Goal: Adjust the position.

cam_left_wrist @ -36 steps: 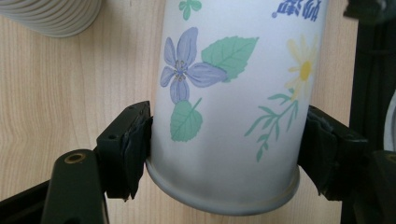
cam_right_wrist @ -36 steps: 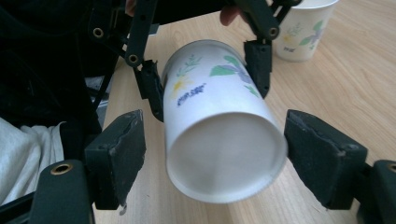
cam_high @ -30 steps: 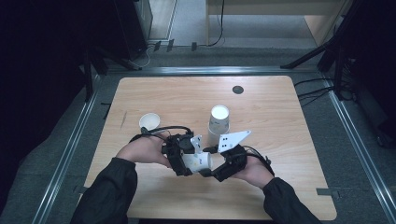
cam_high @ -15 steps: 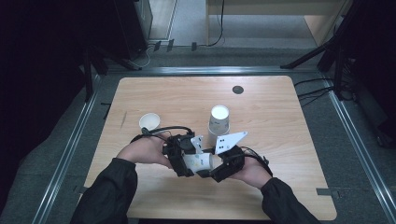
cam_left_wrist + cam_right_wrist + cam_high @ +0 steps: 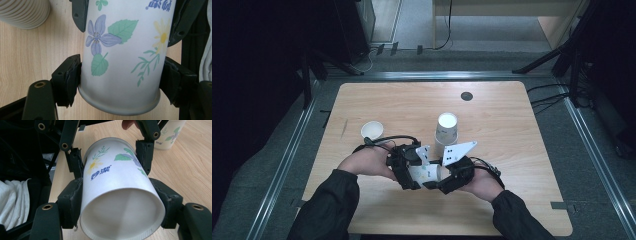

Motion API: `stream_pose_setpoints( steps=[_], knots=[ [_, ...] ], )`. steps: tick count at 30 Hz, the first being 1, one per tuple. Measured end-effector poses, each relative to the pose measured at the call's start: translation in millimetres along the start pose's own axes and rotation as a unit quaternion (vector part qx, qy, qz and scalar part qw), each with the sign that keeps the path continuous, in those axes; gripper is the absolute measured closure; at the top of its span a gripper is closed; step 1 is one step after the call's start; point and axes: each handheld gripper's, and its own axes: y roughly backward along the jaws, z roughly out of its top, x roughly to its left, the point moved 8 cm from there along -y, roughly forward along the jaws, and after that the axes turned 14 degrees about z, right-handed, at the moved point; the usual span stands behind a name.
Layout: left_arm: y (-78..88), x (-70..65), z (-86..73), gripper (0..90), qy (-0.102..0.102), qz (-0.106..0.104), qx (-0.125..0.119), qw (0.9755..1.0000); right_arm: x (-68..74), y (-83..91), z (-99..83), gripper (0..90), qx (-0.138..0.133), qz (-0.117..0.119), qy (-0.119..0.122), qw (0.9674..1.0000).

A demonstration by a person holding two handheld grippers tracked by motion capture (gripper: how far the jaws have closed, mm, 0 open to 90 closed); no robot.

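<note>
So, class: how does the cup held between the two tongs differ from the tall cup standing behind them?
The held cup lies on its side, clamped by both tongs; the tall cup stands upright and untouched. The held cup is off the table; the tall cup rests on it. Both are white paper cups with flower prints.

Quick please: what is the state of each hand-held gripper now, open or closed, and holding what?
Left hand-held gripper: closed on the flowered paper cup, near its rim.
Right hand-held gripper: closed on the same flowered paper cup, near its base.
</note>
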Motion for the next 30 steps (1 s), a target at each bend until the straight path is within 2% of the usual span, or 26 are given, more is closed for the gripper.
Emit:
stream_pose_setpoints(
  steps=[6, 7, 10, 11, 13, 16, 17, 19, 20, 21, 23, 24, 25, 27, 29, 30],
  knots=[
    [1.9, 4.5, 0.5, 12.3, 0.012, 0.005, -0.019, 0.9997, -1.4, 5.8, 2.1, 32.9, -0.006, -0.005, 0.003, 1.0000],
    [1.9, 4.5, 0.5, 12.3, 0.012, 0.005, -0.019, 0.9997, -1.4, 5.8, 2.1, 32.9, -0.006, -0.005, 0.003, 1.0000],
    [5.5, 10.5, -0.5, 9.7, 0.035, 0.006, -0.038, 0.9986, -2.8, 14.7, 4.9, 32.9, -0.019, -0.011, 0.006, 0.9997],
    [5.5, 10.5, -0.5, 9.7, 0.035, 0.006, -0.038, 0.9986, -2.8, 17.1, 5.4, 32.9, -0.021, -0.013, 0.003, 0.9997],
    [9.5, 12.4, -2.6, 9.7, 0.043, 0.001, -0.055, 0.9976, -3.5, 21.5, 6.6, 32.9, -0.028, -0.016, 0.002, 0.9995],
    [11.1, 13.7, -5.5, 9.7, 0.045, 0.002, -0.060, 0.9972, -3.8, 26.1, 7.8, 32.8, -0.035, -0.018, 0.002, 0.9992],
    [12.6, 14.5, -8.4, 9.7, 0.053, 0.005, -0.065, 0.9964, -3.7, 30.6, 8.7, 32.8, -0.040, -0.020, 0.003, 0.9990],
    [13.6, 15.6, -10.3, 9.7, 0.057, 0.007, -0.071, 0.9958, -3.5, 32.9, 8.9, 32.8, -0.043, -0.020, 0.003, 0.9989],
    [15.4, 15.7, -12.9, 9.7, 0.066, 0.006, -0.082, 0.9945, -3.7, 37.4, 9.8, 32.8, -0.050, -0.023, 0.003, 0.9985],
    [15.4, 15.7, -12.9, 9.7, 0.066, 0.006, -0.082, 0.9945, -3.7, 37.4, 9.8, 32.8, -0.050, -0.023, 0.003, 0.9985],
    [16.9, 15.8, -18.7, 9.8, 0.079, 0.000, -0.097, 0.9921, -3.8, 43.9, 9.9, 32.8, -0.058, -0.023, 0.001, 0.9981],
    [16.9, 15.8, -18.7, 9.8, 0.079, 0.000, -0.097, 0.9921, -4.1, 45.9, 9.5, 32.8, -0.058, -0.024, 0.002, 0.9980],
    [17.6, 16.2, -22.8, 9.9, 0.089, 0.001, -0.111, 0.9898, -4.0, 47.5, 9.2, 32.8, -0.060, -0.025, 0.000, 0.9979],
    [19.6, 17.1, -25.5, 11.5, 0.096, 0.002, -0.136, 0.9861, -3.8, 50.6, 8.9, 32.7, -0.063, -0.026, -0.001, 0.9977],
    [21.6, 17.9, -27.3, 12.5, 0.110, -0.003, -0.150, 0.9826, -3.5, 53.3, 9.0, 32.7, -0.067, -0.026, -0.002, 0.9974],
    [22.1, 19.2, -28.1, 12.6, 0.115, 0.002, -0.155, 0.9812, -3.5, 54.6, 9.1, 32.7, -0.069, -0.026, -0.001, 0.9973]
  ],
)
